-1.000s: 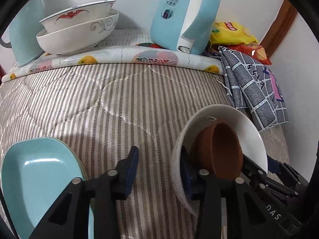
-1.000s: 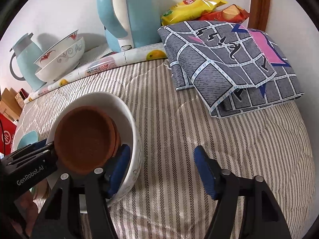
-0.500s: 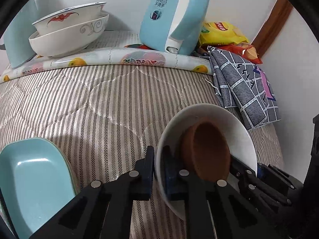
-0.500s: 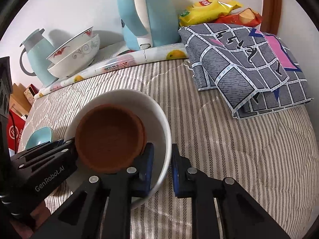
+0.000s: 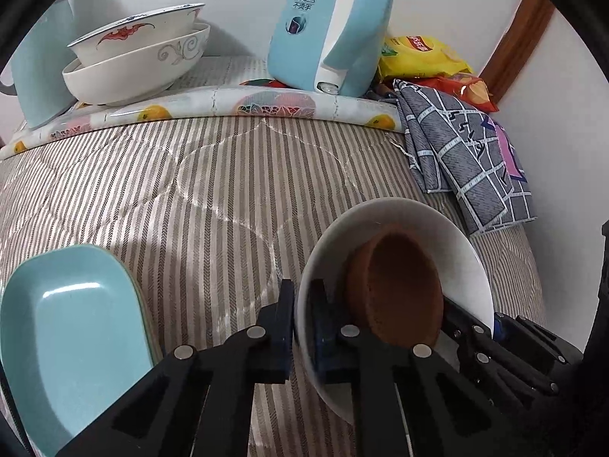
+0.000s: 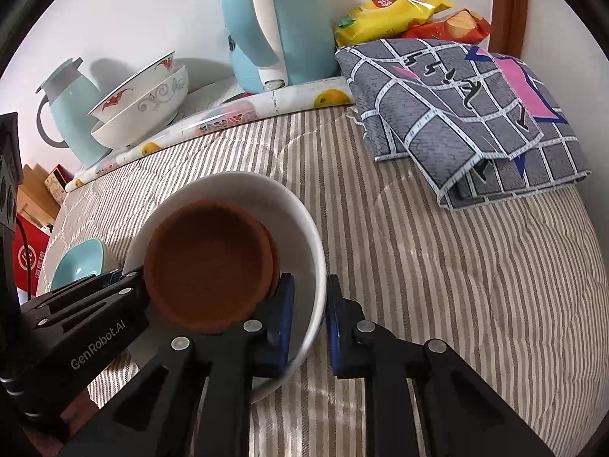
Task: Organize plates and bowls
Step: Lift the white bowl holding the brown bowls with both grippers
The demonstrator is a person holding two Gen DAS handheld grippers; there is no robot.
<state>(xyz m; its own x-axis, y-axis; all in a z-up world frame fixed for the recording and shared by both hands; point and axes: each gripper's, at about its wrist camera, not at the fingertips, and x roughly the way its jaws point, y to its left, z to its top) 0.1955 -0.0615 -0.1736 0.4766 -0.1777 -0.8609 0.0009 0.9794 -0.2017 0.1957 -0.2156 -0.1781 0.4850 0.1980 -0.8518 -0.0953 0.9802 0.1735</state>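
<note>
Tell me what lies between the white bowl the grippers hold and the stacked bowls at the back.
Only bare striped quilt, then the fruit-print mat's edge under the stacked bowls. Nothing else stands between them and the white bowl; the left wrist view shows it best.

We see a white bowl (image 6: 304, 228) with a brown bowl (image 6: 209, 266) inside, on a cloth (image 5: 190, 190) with beige and white stripes. At near left is a light blue plate (image 5: 68, 327); at far right, a grey checked cloth (image 6: 475, 122).
</note>
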